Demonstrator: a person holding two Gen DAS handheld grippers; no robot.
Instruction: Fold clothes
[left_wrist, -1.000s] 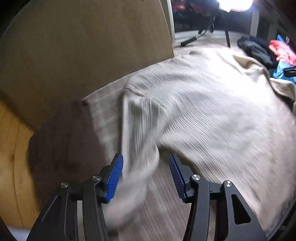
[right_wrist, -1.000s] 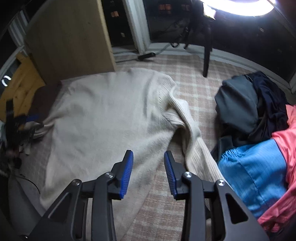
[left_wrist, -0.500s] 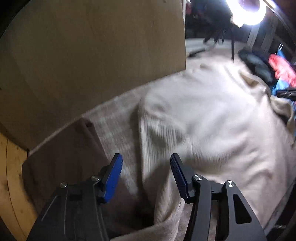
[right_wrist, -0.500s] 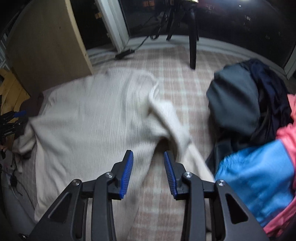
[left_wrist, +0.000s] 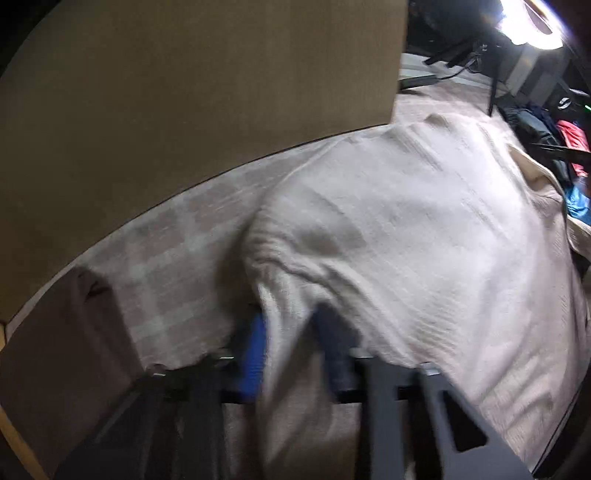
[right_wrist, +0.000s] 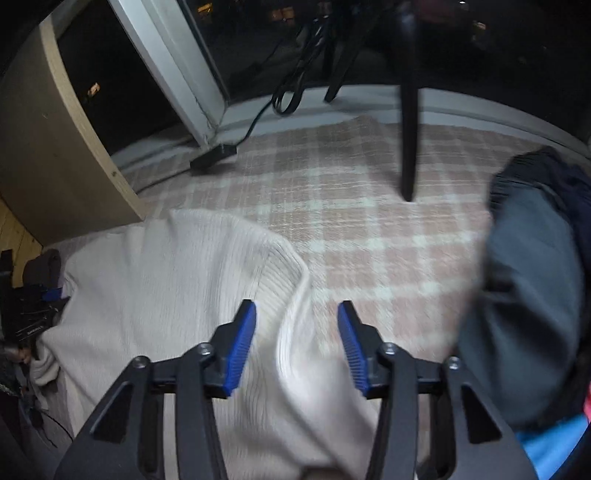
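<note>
Since half a second ago the left gripper (left_wrist: 295, 354) has pushed in onto the sweater's sleeve, and the right gripper (right_wrist: 297, 343) has dropped low over the opposite shoulder; both views sit closer to the cloth than before. Left wrist view: heavy motion blur. Cream ribbed sweater (left_wrist: 424, 229) lies spread on the checked blanket (left_wrist: 173, 266), body running away toward the lamp (left_wrist: 532, 22). A fold of the sleeve stands up between the blue pads (left_wrist: 255, 354), which look narrowed around it; whether they actually pinch it, can't tell through the blur. Wooden panel (left_wrist: 184, 92) fills the upper left, a brown cloth (left_wrist: 66, 350) lies at lower left. Right wrist view: jaws wide apart, holding nothing, the sweater (right_wrist: 166, 277) shoulder seam and sleeve running between and under the pads (right_wrist: 240, 343). Blanket (right_wrist: 369, 221) bare beyond it, tripod leg (right_wrist: 406, 110) standing on it. Pile of dark clothes (right_wrist: 528, 295) just right of the gripper. Left gripper (right_wrist: 33, 314) visible at the far left edge, at the sweater's other sleeve.
</note>
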